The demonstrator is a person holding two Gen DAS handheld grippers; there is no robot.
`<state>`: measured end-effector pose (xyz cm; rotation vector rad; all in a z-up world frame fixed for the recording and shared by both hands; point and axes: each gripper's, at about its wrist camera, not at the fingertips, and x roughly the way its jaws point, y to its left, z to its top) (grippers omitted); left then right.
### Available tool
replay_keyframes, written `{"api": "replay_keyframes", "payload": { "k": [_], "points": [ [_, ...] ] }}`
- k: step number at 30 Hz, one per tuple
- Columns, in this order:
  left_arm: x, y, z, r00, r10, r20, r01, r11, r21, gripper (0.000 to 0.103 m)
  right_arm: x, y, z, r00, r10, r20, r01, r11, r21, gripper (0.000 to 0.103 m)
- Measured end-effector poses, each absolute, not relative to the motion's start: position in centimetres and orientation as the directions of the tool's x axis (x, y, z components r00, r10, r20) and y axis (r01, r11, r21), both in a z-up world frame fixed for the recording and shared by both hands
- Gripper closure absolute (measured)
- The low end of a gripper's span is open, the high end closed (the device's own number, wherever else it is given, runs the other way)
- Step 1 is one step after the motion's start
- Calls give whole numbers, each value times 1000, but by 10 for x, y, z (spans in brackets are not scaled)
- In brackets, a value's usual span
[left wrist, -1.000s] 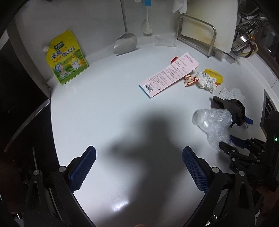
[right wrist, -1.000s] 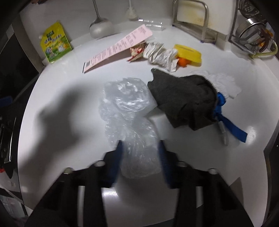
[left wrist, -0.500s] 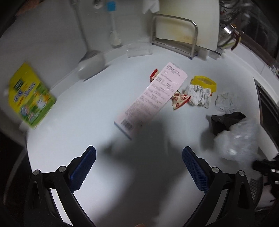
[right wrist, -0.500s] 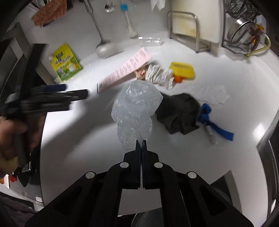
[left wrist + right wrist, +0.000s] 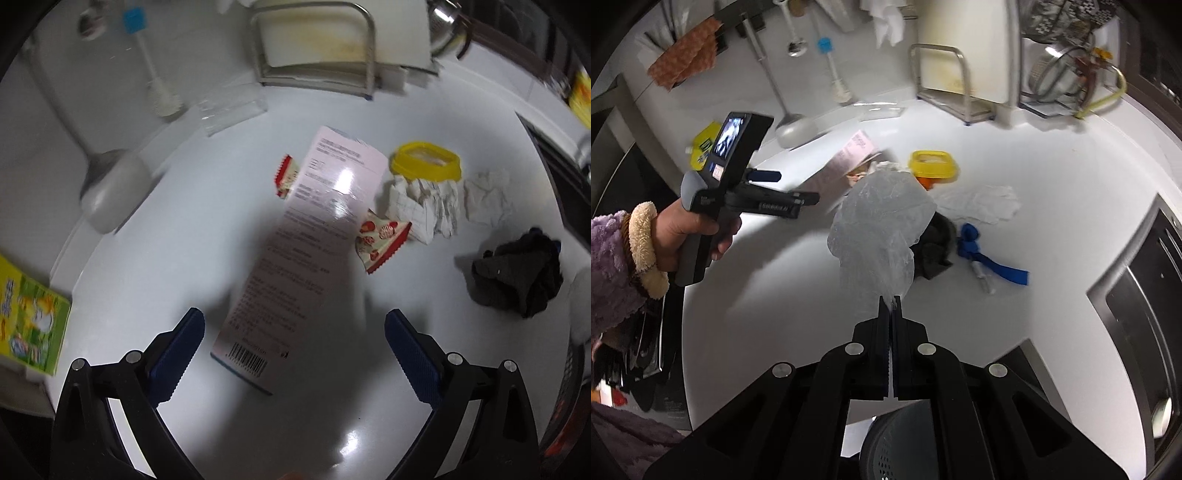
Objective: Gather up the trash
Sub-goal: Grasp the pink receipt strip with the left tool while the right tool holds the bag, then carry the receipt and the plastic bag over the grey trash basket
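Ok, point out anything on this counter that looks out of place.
Litter is scattered across the white counter: a long pink slip, two torn red snack wrappers, crumpled paper and a dark cloth wad. A clear plastic bag hangs from the right gripper.

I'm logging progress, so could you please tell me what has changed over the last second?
The right gripper shut on the plastic bag and lifted it off the counter. The left gripper, open, moved in over the pink box. The wrappers, paper, yellow lid and dark cloth stayed put.
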<state>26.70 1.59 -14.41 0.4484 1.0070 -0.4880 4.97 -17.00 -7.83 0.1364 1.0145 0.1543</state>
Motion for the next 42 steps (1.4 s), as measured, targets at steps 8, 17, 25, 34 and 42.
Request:
{"api": "replay_keyframes", "payload": {
  "k": [8, 17, 25, 34, 42],
  "points": [
    [280, 3, -165, 448, -133, -884, 639, 739, 213, 25, 39, -174, -75, 525, 174, -833, -56, 984, 170, 102],
    [294, 1, -166, 437, -134, -890, 617, 764, 188, 60, 33, -179, -72, 528, 150, -836, -31, 987, 158, 102],
    [292, 19, -155, 402, -203, -893, 571, 818, 71, 90, 32, -181, -68, 534, 149, -832, -26, 987, 161, 102],
    [268, 33, -130, 429, -267, -863, 530, 848, 2, 91, 36, -175, -66, 539, 172, -825, -60, 984, 166, 102],
    [230, 36, -97, 477, -292, -829, 502, 865, -16, 91, 35, -177, -60, 559, 197, -805, -92, 980, 176, 102]
  ]
}}
